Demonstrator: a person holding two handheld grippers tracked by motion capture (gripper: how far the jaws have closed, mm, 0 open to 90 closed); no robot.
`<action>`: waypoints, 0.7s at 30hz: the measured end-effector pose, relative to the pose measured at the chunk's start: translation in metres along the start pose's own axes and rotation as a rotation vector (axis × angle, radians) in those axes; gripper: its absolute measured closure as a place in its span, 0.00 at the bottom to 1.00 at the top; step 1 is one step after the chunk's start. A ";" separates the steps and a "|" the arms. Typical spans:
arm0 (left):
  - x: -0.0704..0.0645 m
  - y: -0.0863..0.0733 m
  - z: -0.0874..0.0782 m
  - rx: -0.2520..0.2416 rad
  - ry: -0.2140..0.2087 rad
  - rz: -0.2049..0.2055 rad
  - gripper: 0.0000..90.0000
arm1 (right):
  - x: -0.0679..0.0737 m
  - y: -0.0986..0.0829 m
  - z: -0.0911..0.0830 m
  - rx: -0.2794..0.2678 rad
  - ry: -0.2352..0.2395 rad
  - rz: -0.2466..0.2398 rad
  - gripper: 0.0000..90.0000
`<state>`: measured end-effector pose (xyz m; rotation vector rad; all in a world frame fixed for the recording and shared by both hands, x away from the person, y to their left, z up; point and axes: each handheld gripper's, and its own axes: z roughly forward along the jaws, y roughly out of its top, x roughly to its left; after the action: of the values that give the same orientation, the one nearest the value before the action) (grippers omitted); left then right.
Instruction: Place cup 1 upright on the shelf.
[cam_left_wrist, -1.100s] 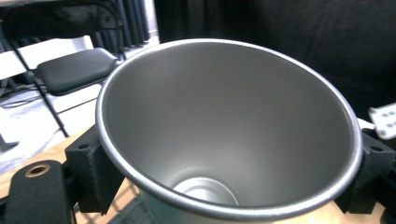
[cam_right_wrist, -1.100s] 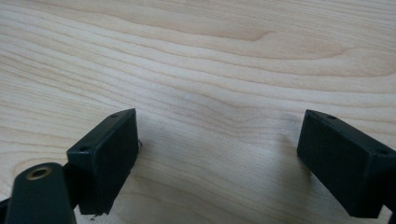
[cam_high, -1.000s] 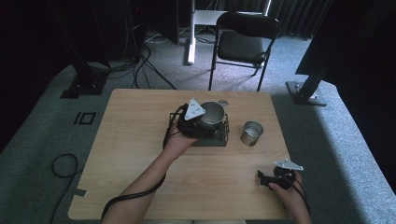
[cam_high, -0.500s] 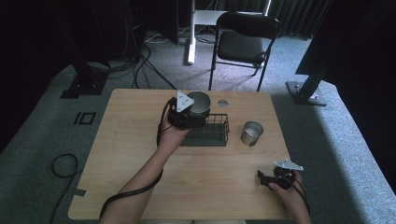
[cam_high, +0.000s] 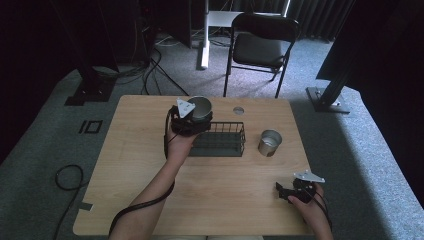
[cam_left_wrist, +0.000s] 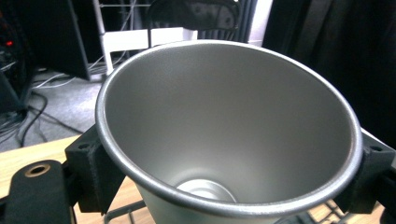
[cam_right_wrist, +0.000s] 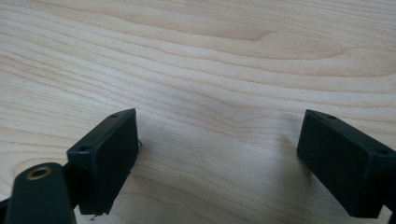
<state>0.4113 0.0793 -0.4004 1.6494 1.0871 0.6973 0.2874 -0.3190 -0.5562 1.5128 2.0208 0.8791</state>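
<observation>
From above, the left gripper (cam_high: 192, 116) is holding a metal cup (cam_high: 201, 106) in the air over the far-left end of the wire basket (cam_high: 220, 140); a second cup (cam_high: 270, 142) is standing on the table (cam_high: 150, 160) to the basket's right. A second ago the cup was sitting over the basket's middle; it is now drifting left and up.

In the left gripper view the jaws are clamping the cup (cam_left_wrist: 229, 135) on both sides below the rim. It looks thin, light, stiff and slick, so holding it under that flared rim seems safest.

In the right gripper view the right gripper (cam_right_wrist: 219, 163) is resting with jaws spread wide over bare wood, unmoved.
</observation>
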 end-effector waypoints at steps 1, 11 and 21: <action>0.001 -0.002 0.002 0.005 0.000 -0.013 0.16 | 0.000 0.000 0.000 0.000 0.000 0.000 0.14; 0.006 -0.022 0.015 0.041 -0.005 -0.016 0.16 | 0.000 0.000 0.000 0.000 0.000 0.000 0.14; 0.010 -0.040 0.026 0.058 -0.008 -0.033 0.16 | 0.000 0.000 0.000 0.001 0.000 0.000 0.14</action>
<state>0.4246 0.0811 -0.4477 1.6778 1.1361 0.6425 0.2874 -0.3191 -0.5562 1.5134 2.0215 0.8787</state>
